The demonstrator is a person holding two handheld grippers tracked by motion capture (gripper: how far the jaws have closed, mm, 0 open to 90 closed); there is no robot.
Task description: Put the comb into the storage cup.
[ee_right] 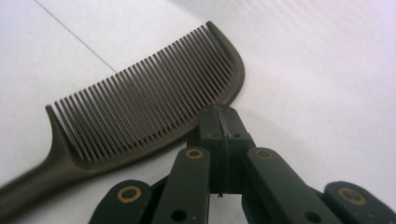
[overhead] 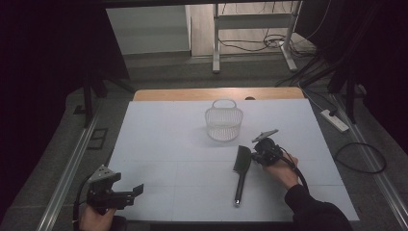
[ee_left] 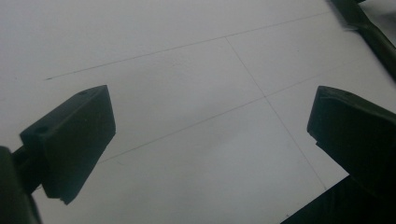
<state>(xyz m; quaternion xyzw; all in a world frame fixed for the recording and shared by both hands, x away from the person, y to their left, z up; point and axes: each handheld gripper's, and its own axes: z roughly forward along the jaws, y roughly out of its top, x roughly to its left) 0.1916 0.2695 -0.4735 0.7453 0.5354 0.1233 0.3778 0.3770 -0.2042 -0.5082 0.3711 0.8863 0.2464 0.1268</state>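
High view, nearest first: at the bottom left edge the person's left hand (overhead: 96,217) holds the left claw (overhead: 139,189) low over the near left corner of the white tabletop (overhead: 163,144), its jaws pointing right toward the middle of the sheet. Left gripper view has those two black jaws standing wide apart with nothing between them, bare white sheet with thin grid lines beneath.

Farther in, right of centre, a dark comb (overhead: 240,171) lies flat on the tabletop, its handle pointing back toward the person and its toothed head away. The right hand (overhead: 281,171) comes in from the bottom right, a dark sleeve (overhead: 312,209) behind it, and holds the right claw (overhead: 253,156) just beside the comb's head, on its right. Right gripper view has the right claw (ee_right: 223,119) pressed fully together, pad against pad, gripping nothing, its tip right at the curved spine of the comb (ee_right: 149,112); whether it touches the spine I cannot tell. The teeth point away from the claw.

Beyond the comb, near the middle of the tabletop's far half, a small white wire basket (overhead: 223,122) stands upright, well apart from both claws, its handle raised.
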